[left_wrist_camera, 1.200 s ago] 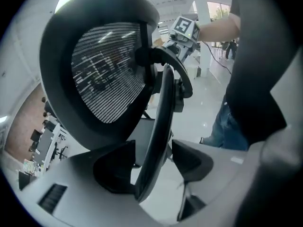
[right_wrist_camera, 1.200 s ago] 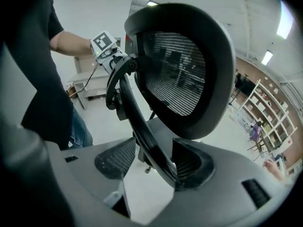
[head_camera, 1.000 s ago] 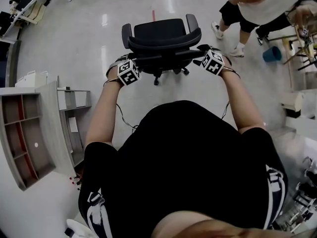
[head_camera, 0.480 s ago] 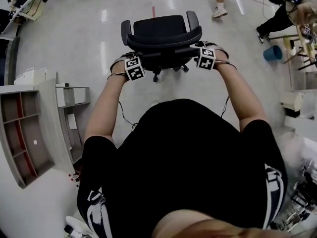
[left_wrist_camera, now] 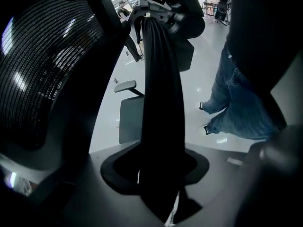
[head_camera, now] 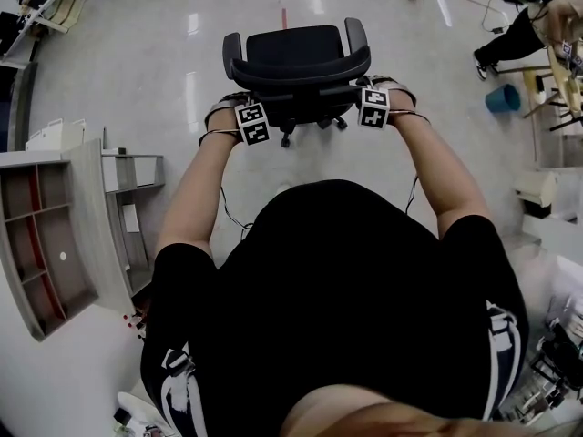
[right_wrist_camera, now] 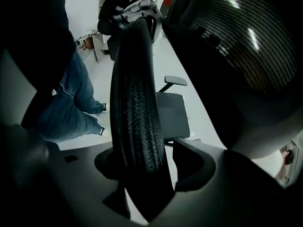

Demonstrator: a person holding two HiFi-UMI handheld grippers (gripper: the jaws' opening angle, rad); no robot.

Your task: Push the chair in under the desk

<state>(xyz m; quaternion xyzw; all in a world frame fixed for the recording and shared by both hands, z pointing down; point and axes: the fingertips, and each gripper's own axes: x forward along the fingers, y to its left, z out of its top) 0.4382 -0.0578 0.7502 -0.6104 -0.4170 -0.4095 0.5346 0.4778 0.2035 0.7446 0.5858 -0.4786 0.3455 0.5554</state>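
A black office chair (head_camera: 296,57) stands on the pale floor in front of me, with its backrest towards me. My left gripper (head_camera: 244,106) is at the left end of the backrest's top rim (left_wrist_camera: 163,103) and my right gripper (head_camera: 372,89) is at the right end. Both point steeply down. In each gripper view the rim (right_wrist_camera: 137,103) runs between the jaws, with light showing beside it. Both pairs of jaws have just been closing round the rim. The mesh back (left_wrist_camera: 42,65) and the seat (right_wrist_camera: 173,112) show beyond it.
A grey shelf unit (head_camera: 55,235) stands to my left. A blue bucket (head_camera: 499,98) and a crouching person (head_camera: 533,35) are at the far right. Desks (head_camera: 41,12) line the far left. My legs in blue jeans (left_wrist_camera: 236,103) stand just behind the backrest.
Both grippers have come down and inward onto the backrest's top rim. The people at the top right have walked mostly out of view.
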